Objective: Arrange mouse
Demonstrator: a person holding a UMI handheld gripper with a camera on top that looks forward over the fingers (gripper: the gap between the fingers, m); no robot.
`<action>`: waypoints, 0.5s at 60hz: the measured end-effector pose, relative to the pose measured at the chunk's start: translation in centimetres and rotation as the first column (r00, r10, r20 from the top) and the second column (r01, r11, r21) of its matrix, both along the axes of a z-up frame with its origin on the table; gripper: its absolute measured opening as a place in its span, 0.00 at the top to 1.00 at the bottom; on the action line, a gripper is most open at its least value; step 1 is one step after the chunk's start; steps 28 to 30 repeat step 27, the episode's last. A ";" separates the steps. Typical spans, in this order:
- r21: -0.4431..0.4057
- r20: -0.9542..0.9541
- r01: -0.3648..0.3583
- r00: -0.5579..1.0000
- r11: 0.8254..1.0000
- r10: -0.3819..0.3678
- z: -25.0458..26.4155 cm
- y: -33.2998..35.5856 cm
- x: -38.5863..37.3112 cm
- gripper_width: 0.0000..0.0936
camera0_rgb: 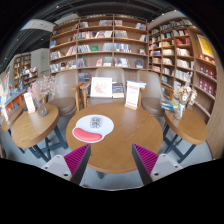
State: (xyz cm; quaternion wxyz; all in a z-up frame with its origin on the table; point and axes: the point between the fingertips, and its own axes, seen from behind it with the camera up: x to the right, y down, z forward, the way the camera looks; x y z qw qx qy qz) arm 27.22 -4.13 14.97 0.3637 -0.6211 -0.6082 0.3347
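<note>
- On the round wooden table [120,140], just ahead of the fingers, lay a red mat [90,130] with a white mouse [95,124] resting on it; the mouse sat a little to the left of the midline between the fingers.
- The gripper [111,158] hovered above the near edge of the table, its fingers spread wide with nothing between them; the pink pads [76,157] faced each other across a bare stretch of tabletop.
- Beyond the table stood a chair [82,95], some upright display cards [101,88], and bookshelves [100,45] lining the back wall; smaller tables [30,128] stood to either side.
- The step in hand looked like the approach; the mouse had not yet been touched, so the task seemed barely begun.
- The next move would likely call for going forward and slightly left, lowering until the fingers straddled the mouse, then closing gently on its sides; its smooth rounded shell might slip if pinched too high.
</note>
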 end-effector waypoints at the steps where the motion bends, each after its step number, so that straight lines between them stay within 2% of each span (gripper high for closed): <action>1: 0.001 0.000 0.003 1.000 1.000 -0.003 0.1 0.2 0.7 0.09; 15: 0.025 -0.021 0.003 1.000 1.000 -0.003 1.0 1.7 7.1 0.09; 30: 0.036 -0.057 0.019 0.998 0.999 -0.017 2.3 2.9 8.7 0.09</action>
